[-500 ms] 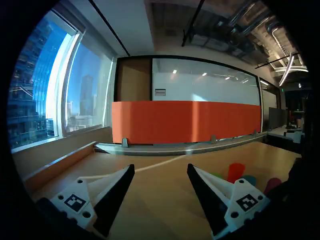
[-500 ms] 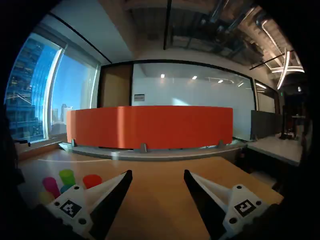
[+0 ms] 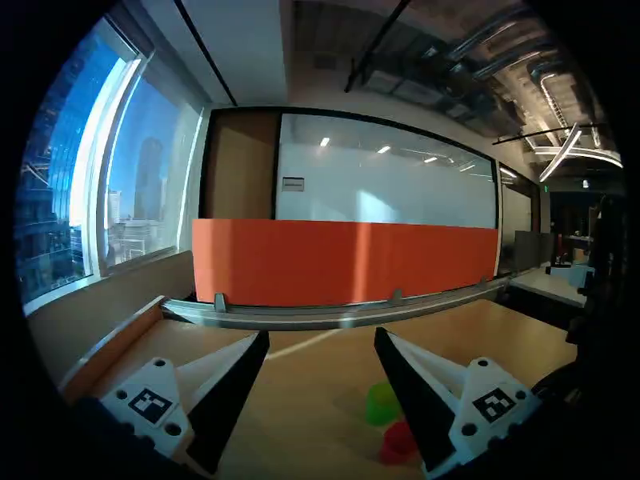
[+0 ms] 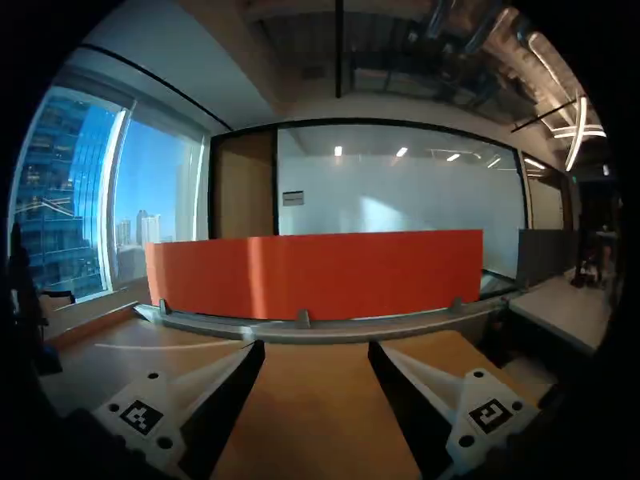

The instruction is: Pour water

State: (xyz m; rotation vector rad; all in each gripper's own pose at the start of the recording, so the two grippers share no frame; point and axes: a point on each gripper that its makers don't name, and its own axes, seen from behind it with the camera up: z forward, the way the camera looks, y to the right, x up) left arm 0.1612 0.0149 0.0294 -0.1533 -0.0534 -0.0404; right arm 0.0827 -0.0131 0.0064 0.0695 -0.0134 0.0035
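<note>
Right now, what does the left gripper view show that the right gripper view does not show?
Left gripper view: the left gripper, open, and a green cup and a red cup standing on the wooden table, close to the finger on the picture's right, which partly hides the red one.

Right gripper view: the right gripper, open above the table, and a dark shape at the left edge, too dim to identify.

Both: the wooden table, the orange partition and the big window.
</note>
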